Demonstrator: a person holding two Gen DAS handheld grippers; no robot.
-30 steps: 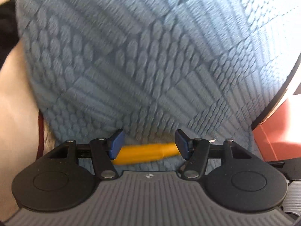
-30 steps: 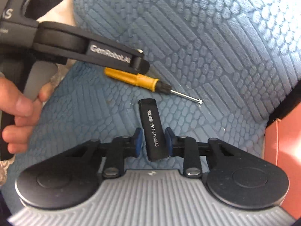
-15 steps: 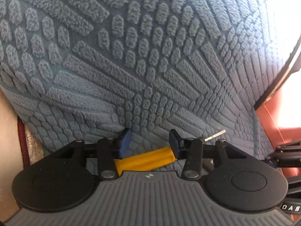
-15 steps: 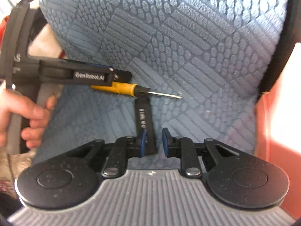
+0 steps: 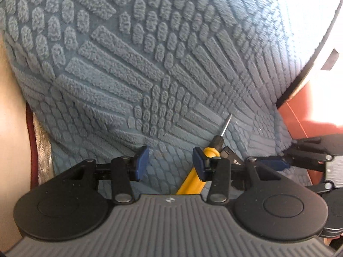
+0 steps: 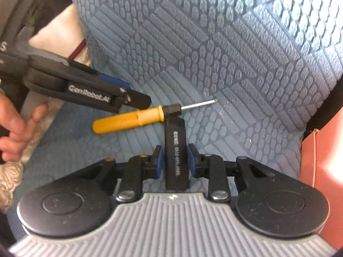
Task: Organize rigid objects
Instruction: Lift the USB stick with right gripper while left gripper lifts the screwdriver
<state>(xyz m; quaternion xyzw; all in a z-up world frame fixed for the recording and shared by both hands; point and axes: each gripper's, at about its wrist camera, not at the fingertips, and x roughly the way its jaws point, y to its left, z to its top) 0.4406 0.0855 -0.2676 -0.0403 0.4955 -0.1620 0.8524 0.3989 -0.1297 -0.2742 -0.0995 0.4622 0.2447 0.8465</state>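
Note:
A screwdriver with a yellow handle (image 6: 128,120) lies on the blue cushion, its metal shaft pointing right. My left gripper (image 6: 133,99) hovers just above the handle's upper side. In the left wrist view the left gripper (image 5: 170,163) is open, and the handle (image 5: 193,182) runs under its right finger, not clamped. A black bar with white print (image 6: 176,156) lies between the pads of my right gripper (image 6: 175,161). Those jaws are opening, and a thin gap shows beside the bar. The bar's far end nearly touches the screwdriver's black collar.
The textured blue cushion (image 6: 225,42) fills both views. A red-orange box (image 6: 321,150) stands along its right edge, past a dark strip. A person's hand (image 6: 12,124) holds the left gripper's handle at the left, over beige fabric.
The screwdriver lay across the left jaws, which narrowed on it. Now it has swung out to their right side. The black bar has turned flat, and the right jaws have widened.

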